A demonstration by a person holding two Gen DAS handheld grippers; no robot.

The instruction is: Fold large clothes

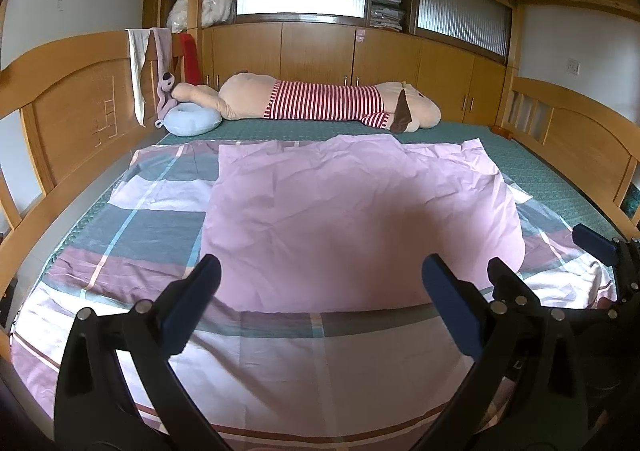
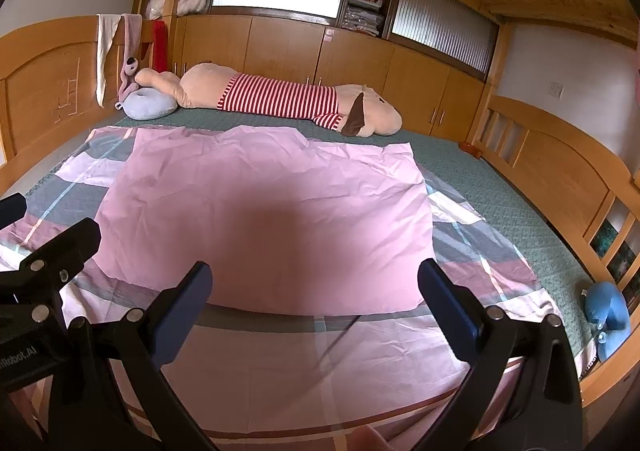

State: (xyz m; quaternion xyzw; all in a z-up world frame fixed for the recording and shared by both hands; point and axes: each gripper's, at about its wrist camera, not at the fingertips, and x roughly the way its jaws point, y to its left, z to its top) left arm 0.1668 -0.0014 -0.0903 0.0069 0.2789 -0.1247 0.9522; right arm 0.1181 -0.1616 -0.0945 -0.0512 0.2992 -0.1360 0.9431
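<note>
My left gripper [image 1: 320,305] and right gripper [image 2: 316,303] hang side by side over the near end of the sheet [image 1: 340,219], jaws spread wide, holding nothing. It lies on the bed [image 2: 500,187], pink side folded over plaid (wrinkled).

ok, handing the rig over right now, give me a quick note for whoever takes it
Left gripper: open, holding nothing, above the near part of the sheet.
Right gripper: open, empty, alongside to the right.
Plaid bed sheet lies spread on the green mattress; its plain pink underside is folded over the middle, fold edge nearest the grippers.
Done: apparently one fold.
Left: probably grasp the near corners and fold again.
Striped plush dog lies along the far side, clear of the sheet.
</note>
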